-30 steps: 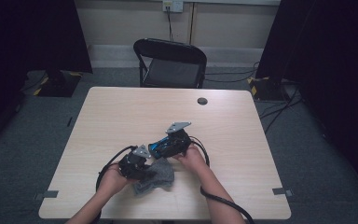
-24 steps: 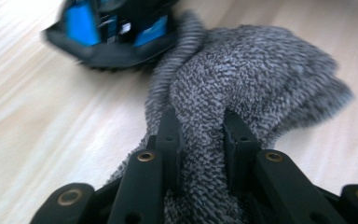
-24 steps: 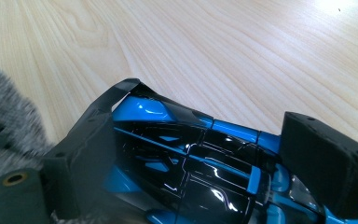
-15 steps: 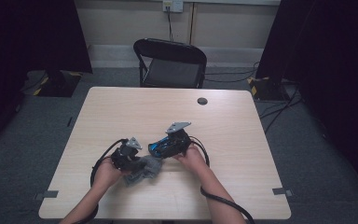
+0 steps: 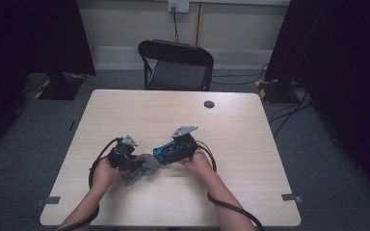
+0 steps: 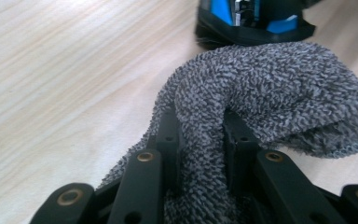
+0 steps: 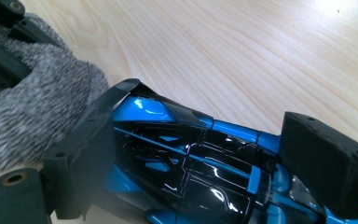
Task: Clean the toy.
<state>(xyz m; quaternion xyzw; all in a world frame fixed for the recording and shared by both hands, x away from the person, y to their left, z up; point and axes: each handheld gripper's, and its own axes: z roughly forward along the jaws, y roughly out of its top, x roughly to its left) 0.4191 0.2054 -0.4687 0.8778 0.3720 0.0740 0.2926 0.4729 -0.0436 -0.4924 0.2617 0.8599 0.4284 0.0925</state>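
Note:
My left gripper is shut on a grey terry cloth, near the table's front left. In the left gripper view a fold of the cloth is pinched between my left gripper's black jaws. My right gripper holds a blue and black toy car just right of the cloth. In the right gripper view its pads press on both sides of the car. The cloth touches the car's far end. That end of the car shows above the cloth in the left gripper view.
The light wooden table has a small dark cable hole near its far edge. A black folding chair stands behind it. Cables trail from both grippers toward the table's front edge.
My left gripper has moved left and away from the person, dragging the cloth along beside the car. The right gripper and the car have stayed in place.

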